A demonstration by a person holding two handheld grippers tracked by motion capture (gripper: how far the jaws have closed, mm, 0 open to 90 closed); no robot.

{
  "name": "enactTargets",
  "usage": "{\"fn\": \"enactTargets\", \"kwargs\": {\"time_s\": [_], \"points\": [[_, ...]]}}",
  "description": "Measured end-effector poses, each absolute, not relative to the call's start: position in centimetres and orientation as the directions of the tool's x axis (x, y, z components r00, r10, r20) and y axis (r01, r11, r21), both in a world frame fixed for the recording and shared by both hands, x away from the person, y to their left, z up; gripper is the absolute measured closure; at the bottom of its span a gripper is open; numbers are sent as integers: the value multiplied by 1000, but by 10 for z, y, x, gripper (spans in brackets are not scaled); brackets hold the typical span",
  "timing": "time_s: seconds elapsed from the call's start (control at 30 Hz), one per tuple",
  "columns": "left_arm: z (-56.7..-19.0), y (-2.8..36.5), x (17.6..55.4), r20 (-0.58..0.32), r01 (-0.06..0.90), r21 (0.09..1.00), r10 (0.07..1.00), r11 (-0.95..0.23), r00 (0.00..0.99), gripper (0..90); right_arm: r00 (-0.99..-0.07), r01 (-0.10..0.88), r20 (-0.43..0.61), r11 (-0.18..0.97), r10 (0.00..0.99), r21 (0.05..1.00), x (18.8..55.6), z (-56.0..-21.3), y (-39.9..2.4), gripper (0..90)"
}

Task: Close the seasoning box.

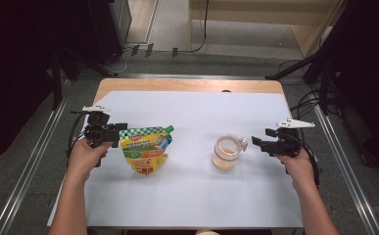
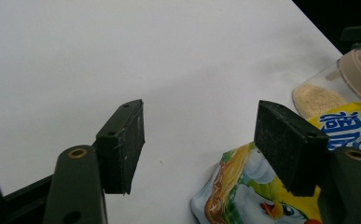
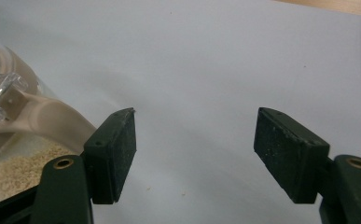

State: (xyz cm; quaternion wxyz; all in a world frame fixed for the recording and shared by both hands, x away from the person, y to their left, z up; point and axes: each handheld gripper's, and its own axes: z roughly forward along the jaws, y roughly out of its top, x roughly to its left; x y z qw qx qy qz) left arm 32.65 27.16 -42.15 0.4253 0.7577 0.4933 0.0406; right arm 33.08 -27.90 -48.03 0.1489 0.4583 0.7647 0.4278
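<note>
A yellow and green spouted pouch (image 1: 145,149) lies flat on the white sheet (image 1: 192,191), left of centre. My left gripper (image 1: 121,128) is at its upper left edge, open, with nothing between the pads. In the left gripper view the pouch (image 2: 262,196) lies beside and under the right-hand jaw of the left gripper (image 2: 199,144). A clear jar (image 1: 226,152) with beige granules and a flipped beige lid stands right of centre. My right gripper (image 1: 254,143) is just right of it, open and apart from it. In the right gripper view the jar (image 3: 15,140) sits left of the empty right gripper (image 3: 194,149).
The white sheet covers a wooden table whose bare edge (image 1: 187,84) shows at the back. Metal rails (image 1: 30,161) run along both sides of the table. Dark stands and cables (image 1: 314,98) crowd the floor beyond.
</note>
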Motion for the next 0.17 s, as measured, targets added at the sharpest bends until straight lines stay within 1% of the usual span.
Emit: {"fn": "enactTargets", "kwargs": {"time_s": [0.07, 0.17], "points": [[-423, 272, 327, -346, 699, 701, 790, -140, 505, 308, -540, 568, 154, 223, 828, 793, 331, -481, -279, 293], [-425, 274, 327, -345, 682, 719, 785, -131, 515, 248, -549, 563, 141, 239, 824, 791, 331, -483, -279, 244]]}}
